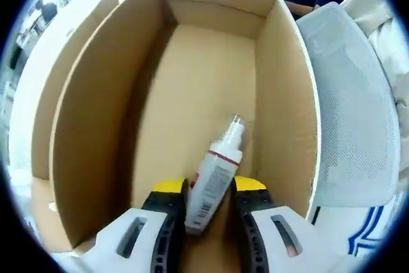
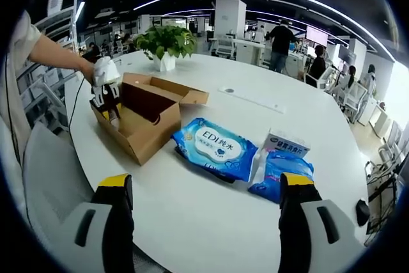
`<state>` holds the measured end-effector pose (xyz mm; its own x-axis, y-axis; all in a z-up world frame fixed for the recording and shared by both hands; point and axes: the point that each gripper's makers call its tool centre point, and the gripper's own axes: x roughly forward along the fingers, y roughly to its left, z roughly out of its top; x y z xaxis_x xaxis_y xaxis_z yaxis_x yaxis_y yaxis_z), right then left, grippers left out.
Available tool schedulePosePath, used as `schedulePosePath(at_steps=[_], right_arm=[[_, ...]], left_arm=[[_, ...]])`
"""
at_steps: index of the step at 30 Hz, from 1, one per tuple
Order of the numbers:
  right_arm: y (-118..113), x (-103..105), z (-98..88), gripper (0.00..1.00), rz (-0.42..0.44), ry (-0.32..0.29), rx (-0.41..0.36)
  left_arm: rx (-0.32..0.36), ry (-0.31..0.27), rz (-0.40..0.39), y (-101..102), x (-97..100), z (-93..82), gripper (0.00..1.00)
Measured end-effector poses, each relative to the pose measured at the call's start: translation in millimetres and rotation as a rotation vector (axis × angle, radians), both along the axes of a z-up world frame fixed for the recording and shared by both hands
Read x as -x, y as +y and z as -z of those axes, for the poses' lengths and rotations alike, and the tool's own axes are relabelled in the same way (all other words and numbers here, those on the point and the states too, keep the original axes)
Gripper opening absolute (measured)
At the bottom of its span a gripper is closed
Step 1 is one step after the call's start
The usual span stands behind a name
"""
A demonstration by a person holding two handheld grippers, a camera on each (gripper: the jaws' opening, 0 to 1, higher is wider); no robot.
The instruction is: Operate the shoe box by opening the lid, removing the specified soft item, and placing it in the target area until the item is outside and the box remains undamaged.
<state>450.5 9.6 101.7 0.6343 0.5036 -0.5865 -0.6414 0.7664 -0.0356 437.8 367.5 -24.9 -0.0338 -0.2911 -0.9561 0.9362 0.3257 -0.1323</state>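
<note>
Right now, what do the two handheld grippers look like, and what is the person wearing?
Left gripper: black jaws with yellow tips rising from white housings with dark slots. Right gripper: the same black jaws, yellow tips, white slotted housings. In the right gripper view the person's sleeve is short and white.

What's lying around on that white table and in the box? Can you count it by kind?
Cardboard box: 1
Spray bottle inside it: 1
Blue wet-wipe packs: 2
Small white carton: 1
Potted plant: 1
Total: 6
</note>
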Motion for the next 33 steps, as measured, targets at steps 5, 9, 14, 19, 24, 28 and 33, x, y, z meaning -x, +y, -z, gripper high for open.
schedulePosePath(at_steps=[5,9,14,19,24,28,33], right_arm=[[0.9,-0.1,-1.4,0.88,-0.004,-0.005,-0.004],[2.7,0.3,-2.1,0.87,-0.010,-0.008,-0.006],[4.5,1.7,-1.7,0.86,-0.017,-0.007,-0.013],[6.7,3.2,-1.0,0.85,-0.026,-0.003,-0.015],[7.3,3.7,-1.5,0.84,-0.030,-0.002,-0.019],[8.5,4.8,-1.8,0.84,-0.039,0.000,-0.021],[11.8,5.9,-3.2,0.84,-0.052,-0.003,-0.031]], left_arm=[[-0.006,-0.015,-0.031,-2.9,0.7,-0.6,0.23],[0.005,-0.004,-0.096,-6.3,2.2,-0.6,0.21],[0.024,0.000,-0.127,-10.6,1.7,-3.4,0.16],[0.018,0.003,-0.113,-10.1,4.1,-2.6,0.16],[0.016,-0.003,-0.118,-10.5,4.3,-3.0,0.16],[0.017,-0.005,-0.123,-10.3,4.5,-3.2,0.16],[0.012,-0.008,-0.126,-9.3,6.1,-5.4,0.15]])
